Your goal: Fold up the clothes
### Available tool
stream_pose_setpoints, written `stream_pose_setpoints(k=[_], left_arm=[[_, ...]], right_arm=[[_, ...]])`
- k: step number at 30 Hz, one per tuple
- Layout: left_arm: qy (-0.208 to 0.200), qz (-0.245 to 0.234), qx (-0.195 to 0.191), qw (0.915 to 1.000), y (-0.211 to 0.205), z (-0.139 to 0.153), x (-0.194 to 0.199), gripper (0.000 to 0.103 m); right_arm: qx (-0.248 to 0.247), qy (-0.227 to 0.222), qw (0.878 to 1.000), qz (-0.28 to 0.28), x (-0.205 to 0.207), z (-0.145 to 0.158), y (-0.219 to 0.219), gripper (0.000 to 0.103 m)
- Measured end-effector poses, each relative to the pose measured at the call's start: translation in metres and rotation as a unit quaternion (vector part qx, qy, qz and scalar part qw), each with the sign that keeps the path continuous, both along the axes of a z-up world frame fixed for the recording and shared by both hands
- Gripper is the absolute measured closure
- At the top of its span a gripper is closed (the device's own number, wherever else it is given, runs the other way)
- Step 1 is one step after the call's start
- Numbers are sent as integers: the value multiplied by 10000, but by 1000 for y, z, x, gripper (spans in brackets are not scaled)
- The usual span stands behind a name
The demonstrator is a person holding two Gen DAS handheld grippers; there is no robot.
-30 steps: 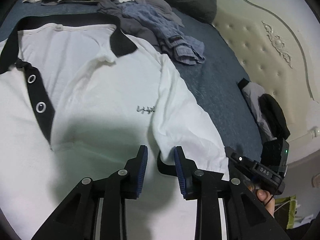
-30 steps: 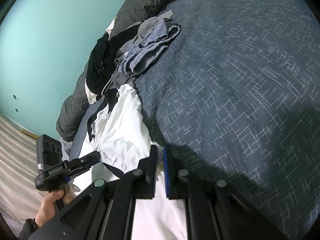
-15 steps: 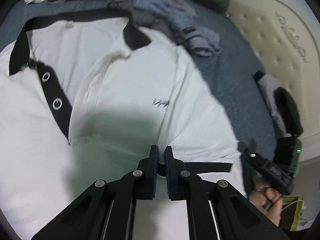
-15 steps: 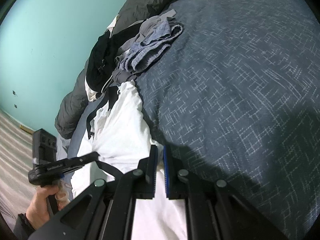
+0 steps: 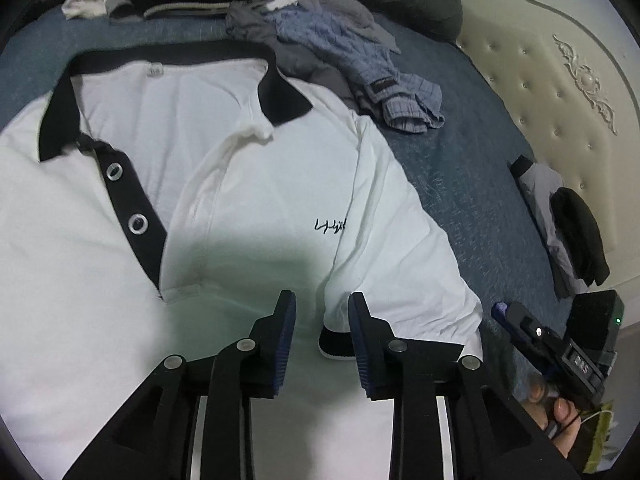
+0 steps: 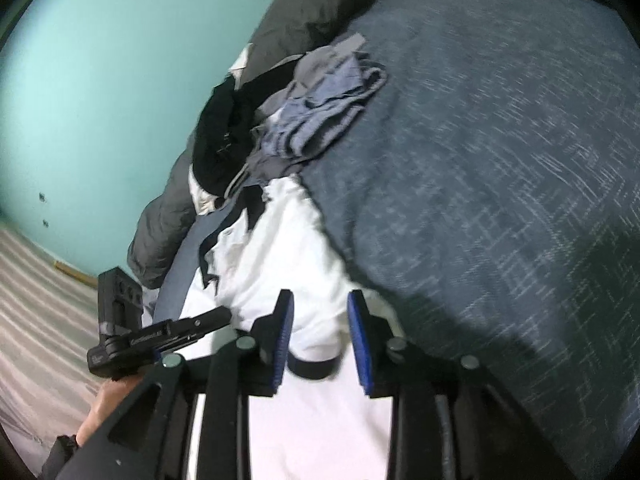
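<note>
Half a second ago both of my grippers were pinched shut at the sleeve's black cuff; now both stand with their jaws apart, and the sleeve lies released on the shirt's front. My left gripper hovers over the white polo shirt, its blue pads spread to either side of the black cuff, which lies flat just below the sleeve's white fabric. My right gripper is equally spread, with the same cuff showing between its pads; neither holds any cloth.

The shirt lies spread face up on the blue bed cover, black collar at the far end, black placket with two metal-ringed buttons open toward the left, small dark script on the chest beside the sleeve seam. The sleeve is folded inward across the body, its outer edge running along the bed cover.

Beyond the collar sits a heap of unfolded clothes: blue checked fabric, grey pieces and something black. Near the padded cream headboard lie a grey and a black garment. From the right wrist view I see my left hand gripping its handle, the teal wall behind.
</note>
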State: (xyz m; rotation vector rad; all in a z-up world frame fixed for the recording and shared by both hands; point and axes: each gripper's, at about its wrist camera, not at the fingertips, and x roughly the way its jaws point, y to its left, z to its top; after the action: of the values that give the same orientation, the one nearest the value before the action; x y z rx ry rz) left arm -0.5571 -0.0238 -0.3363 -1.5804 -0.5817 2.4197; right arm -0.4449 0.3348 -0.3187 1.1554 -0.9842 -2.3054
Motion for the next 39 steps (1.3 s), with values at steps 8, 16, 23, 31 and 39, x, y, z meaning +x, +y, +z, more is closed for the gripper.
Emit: stream_pose_setpoints(k=[8, 16, 23, 31, 39], left_arm=[[-99, -176, -325, 9993, 15, -10, -4, 73], [-49, -72, -417, 9991, 14, -13, -5, 73], [175, -1, -504, 9986, 14, -2, -3, 73], [38, -42, -702, 9975, 21, -18, -7, 73], [201, 35, -639, 9977, 14, -7, 1, 73]], right_arm=[[421, -448, 9971, 448, -1, -25, -27, 75], [385, -654, 9960, 464, 1, -29, -24, 77], [149, -238, 9992, 268, 2, -10, -14, 77], [517, -546, 9961, 466, 0, -26, -27, 77], [529, -321, 9974, 360, 3, -10, -22, 78]])
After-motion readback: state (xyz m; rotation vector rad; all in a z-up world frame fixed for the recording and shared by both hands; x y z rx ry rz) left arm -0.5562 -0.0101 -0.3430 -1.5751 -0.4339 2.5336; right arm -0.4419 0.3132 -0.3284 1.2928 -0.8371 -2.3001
